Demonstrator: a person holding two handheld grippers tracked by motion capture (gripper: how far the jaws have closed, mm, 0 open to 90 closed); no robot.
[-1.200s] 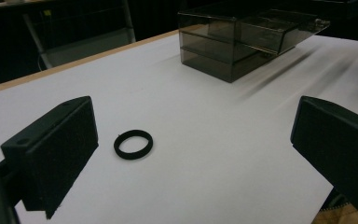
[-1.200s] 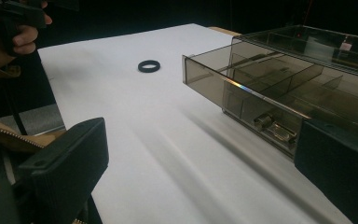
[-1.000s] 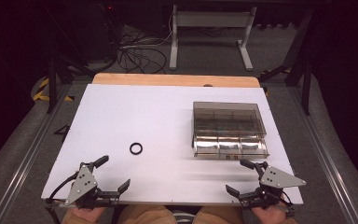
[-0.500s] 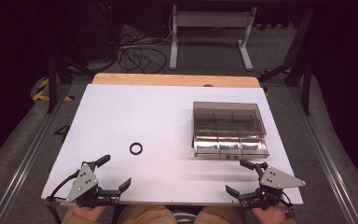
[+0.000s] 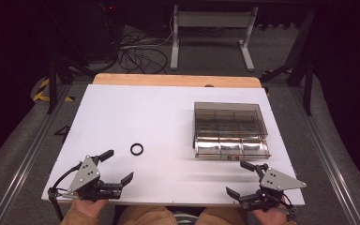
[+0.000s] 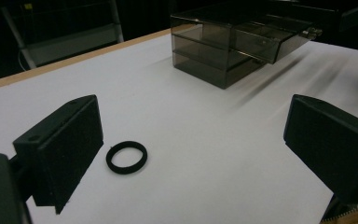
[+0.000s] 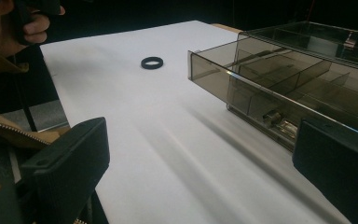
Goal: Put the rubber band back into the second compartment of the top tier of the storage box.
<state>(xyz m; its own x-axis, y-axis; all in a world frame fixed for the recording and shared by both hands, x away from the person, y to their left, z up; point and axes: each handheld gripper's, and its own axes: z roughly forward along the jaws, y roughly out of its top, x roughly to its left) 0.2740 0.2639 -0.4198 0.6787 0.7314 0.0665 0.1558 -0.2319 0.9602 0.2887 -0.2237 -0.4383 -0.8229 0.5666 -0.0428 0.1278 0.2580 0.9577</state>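
From the high view, we held the left gripper and the right gripper low over the near edge of the tabletop, each with its jaws spread wide and nothing between them. The black ring lay flat and alone on the white surface, just beyond the left gripper and left of centre; being round, it had no long axis, and its hole faced straight up. The smoked plastic drawer box stood toward the right edge, its lowest drawer pulled out toward us, likely ready to receive the ring.

In the left gripper view, we looked across the ring, which sat close beside the left-hand jaw, with the box well beyond it.

In the right gripper view, we saw the open drawer near the spread jaws and the ring farther off, toward the other hand.
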